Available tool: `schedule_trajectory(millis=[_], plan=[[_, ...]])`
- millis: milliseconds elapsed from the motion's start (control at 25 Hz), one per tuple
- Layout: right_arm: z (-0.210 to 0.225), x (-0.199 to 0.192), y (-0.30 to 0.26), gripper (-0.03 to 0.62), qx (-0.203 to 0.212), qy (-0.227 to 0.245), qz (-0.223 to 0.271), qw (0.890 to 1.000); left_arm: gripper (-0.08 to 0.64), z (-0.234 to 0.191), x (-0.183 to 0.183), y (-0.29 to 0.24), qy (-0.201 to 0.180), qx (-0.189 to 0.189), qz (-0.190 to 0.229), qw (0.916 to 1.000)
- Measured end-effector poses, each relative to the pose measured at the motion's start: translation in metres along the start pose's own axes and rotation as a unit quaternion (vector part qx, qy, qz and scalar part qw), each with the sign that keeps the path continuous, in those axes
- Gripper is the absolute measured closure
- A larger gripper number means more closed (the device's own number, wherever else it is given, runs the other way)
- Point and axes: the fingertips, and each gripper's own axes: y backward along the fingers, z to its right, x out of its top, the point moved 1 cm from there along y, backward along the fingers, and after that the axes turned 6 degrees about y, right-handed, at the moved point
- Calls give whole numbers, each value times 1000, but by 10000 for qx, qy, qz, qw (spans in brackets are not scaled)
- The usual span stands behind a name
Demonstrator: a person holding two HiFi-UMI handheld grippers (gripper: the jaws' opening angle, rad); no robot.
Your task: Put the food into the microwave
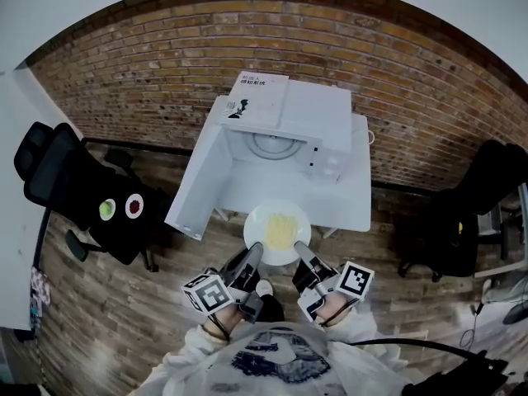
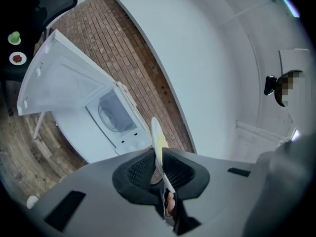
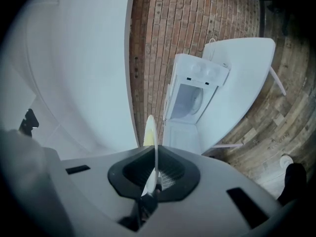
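A white plate (image 1: 278,233) of yellow food hangs level in front of the white table (image 1: 351,200), just below its front edge. My left gripper (image 1: 249,262) is shut on the plate's near-left rim and my right gripper (image 1: 303,256) on its near-right rim. The plate (image 2: 156,135) shows edge-on between the left gripper (image 2: 158,158) pads; the same plate (image 3: 150,131) runs edge-on through the right gripper (image 3: 155,158). The white microwave (image 1: 285,134) stands on the table, its door (image 1: 200,184) swung wide open to the left and its turntable bare. The microwave (image 2: 112,113) and the microwave (image 3: 190,100) lie ahead in both gripper views.
A book (image 1: 257,97) lies on the microwave's top. At the left a black office chair (image 1: 70,180) carries two small dishes (image 1: 120,207). Another black chair (image 1: 487,196) stands at the right. A brick wall (image 1: 165,64) is behind the table, over a wood-plank floor.
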Motion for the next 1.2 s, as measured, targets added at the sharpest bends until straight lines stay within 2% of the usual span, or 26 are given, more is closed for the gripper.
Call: schedule_trajectory(millis=[400, 760, 1200], plan=[[10, 23, -65, 572, -186, -4, 238, 9995, 511, -32, 58, -36, 63, -72, -331, 9994], [24, 35, -80, 572, -450, -98, 300, 9985, 511, -51, 65, -55, 321, -16, -506, 9982], [47, 65, -99, 572, -541, -262, 202, 9980, 511, -68, 74, -92, 462, 158, -463, 9977]])
